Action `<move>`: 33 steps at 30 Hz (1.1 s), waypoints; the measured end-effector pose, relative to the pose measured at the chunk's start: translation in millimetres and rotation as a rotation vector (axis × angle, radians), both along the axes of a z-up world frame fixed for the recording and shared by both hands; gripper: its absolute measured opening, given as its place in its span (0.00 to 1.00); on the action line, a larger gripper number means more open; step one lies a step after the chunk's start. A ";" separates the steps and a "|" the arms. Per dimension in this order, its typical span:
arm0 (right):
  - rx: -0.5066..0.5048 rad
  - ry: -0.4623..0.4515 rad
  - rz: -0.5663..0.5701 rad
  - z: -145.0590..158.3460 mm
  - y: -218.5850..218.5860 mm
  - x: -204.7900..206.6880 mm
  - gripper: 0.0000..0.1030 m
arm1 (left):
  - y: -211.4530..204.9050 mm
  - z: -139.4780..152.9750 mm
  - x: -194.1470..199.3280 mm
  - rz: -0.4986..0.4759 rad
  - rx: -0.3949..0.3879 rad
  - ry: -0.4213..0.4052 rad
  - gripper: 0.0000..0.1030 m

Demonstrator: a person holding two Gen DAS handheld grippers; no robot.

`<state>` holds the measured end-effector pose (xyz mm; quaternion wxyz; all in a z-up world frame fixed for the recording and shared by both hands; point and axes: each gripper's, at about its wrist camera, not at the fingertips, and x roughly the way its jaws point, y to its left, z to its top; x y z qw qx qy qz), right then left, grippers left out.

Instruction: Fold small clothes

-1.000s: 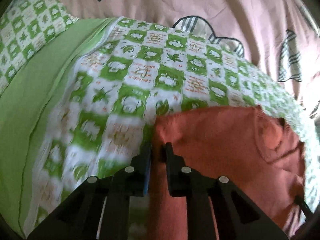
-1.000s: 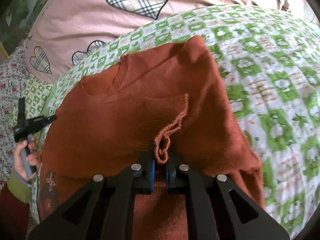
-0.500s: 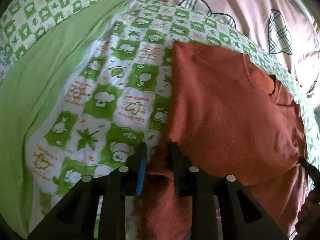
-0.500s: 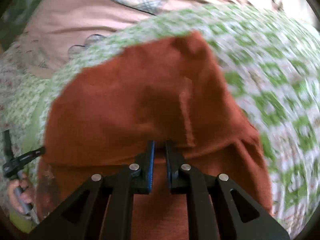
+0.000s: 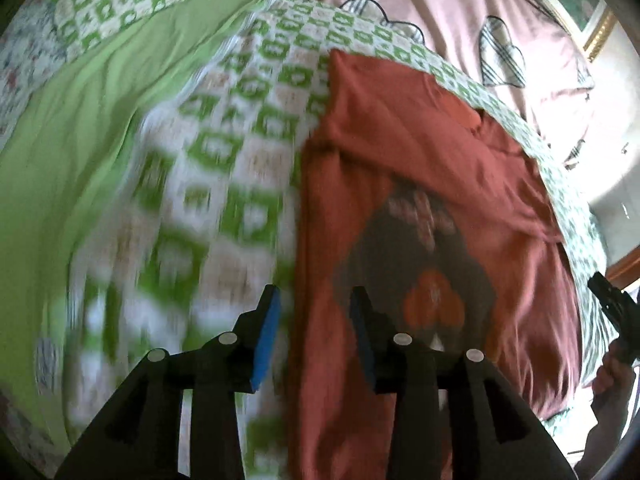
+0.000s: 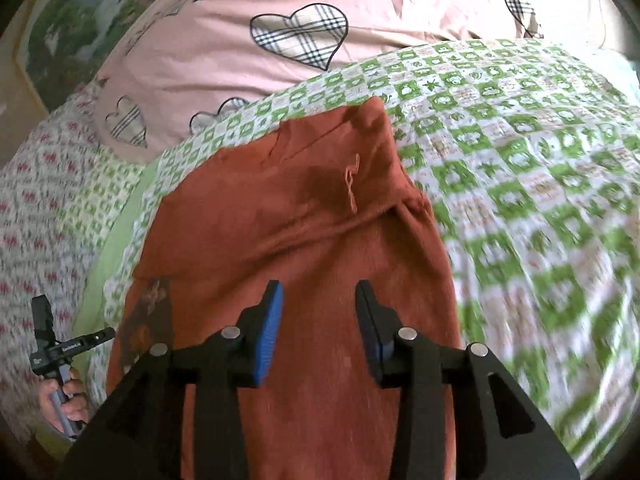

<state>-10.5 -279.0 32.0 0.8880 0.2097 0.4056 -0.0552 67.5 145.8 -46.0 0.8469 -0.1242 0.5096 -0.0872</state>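
Both grippers have just been opening: the left gripper (image 5: 314, 312) and right gripper (image 6: 319, 308) stand spread with nothing between the pads, above the rust-red sweater (image 6: 304, 208), which lies folded on the green checked bedspread (image 6: 520, 168), near a pink quilt (image 6: 224, 52).

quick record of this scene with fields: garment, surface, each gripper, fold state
garment: rust-red sweater, lying flat
surface: green check bedspread, pink heart quilt behind
left gripper: jaws have just been opening, nothing held, over the sweater's edge
right gripper: jaws have just been opening, nothing held, above the sweater
fold state: upper part folded over, crease across the middle; dark print partly showing
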 end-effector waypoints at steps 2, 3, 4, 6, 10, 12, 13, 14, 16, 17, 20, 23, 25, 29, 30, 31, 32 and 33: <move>0.011 0.002 0.010 -1.9 1.4 -14.1 0.38 | -1.5 -4.1 -20.7 -0.026 -0.018 0.014 0.42; 0.020 0.002 0.014 -3.7 1.9 -23.1 0.38 | -2.0 -6.4 -28.7 -0.033 -0.022 0.020 0.43; 0.027 0.003 0.018 -5.4 3.0 -31.4 0.38 | -2.9 -8.9 -35.5 -0.039 -0.025 0.025 0.46; 0.038 0.004 0.018 -8.3 2.1 -44.9 0.38 | -4.4 -17.0 -51.2 -0.047 -0.045 0.047 0.47; 0.034 0.025 -0.003 -15.5 -6.2 -74.3 0.38 | -14.6 -20.3 -71.9 -0.073 -0.065 0.022 0.39; 0.025 0.038 -0.031 -17.3 -13.9 -92.2 0.38 | -16.2 -19.5 -80.1 -0.090 -0.073 0.023 0.35; 0.024 0.039 -0.045 -17.4 -19.6 -101.0 0.38 | -14.2 -20.1 -83.4 -0.088 -0.082 0.027 0.35; 0.023 0.038 -0.057 -17.1 -25.3 -110.0 0.38 | -10.2 -21.0 -86.0 -0.082 -0.099 0.033 0.38; 0.034 0.042 -0.067 -19.1 -33.4 -123.1 0.38 | -1.9 -26.6 -93.2 -0.075 -0.147 0.051 0.38; 0.046 0.048 -0.064 -21.8 -36.4 -129.7 0.38 | 0.5 -27.3 -96.1 -0.073 -0.162 0.053 0.38; 0.095 0.060 -0.021 -33.4 -36.3 -143.2 0.38 | -0.9 -27.8 -101.9 -0.087 -0.171 0.057 0.38; 0.145 0.038 0.041 -42.3 -29.9 -149.0 0.38 | -7.2 -30.8 -105.8 -0.123 -0.166 0.060 0.44; 0.169 0.029 0.071 -46.8 -24.9 -147.9 0.38 | -9.2 -31.0 -106.6 -0.140 -0.174 0.064 0.45; 0.183 0.025 0.135 -51.1 -19.6 -150.2 0.38 | -16.5 -30.9 -110.6 -0.174 -0.151 0.062 0.44; 0.198 0.025 0.144 -52.5 -19.9 -152.5 0.38 | -18.4 -31.4 -110.9 -0.179 -0.143 0.057 0.44; 0.204 0.026 0.152 -53.6 -19.0 -153.8 0.37 | -19.9 -31.7 -111.0 -0.184 -0.134 0.053 0.42; 0.198 0.025 0.159 -54.8 -17.2 -154.6 0.33 | -21.1 -31.8 -109.7 -0.190 -0.119 0.047 0.37; 0.187 0.030 0.167 -56.1 -14.2 -152.3 0.22 | -19.7 -31.6 -108.2 -0.191 -0.112 0.046 0.35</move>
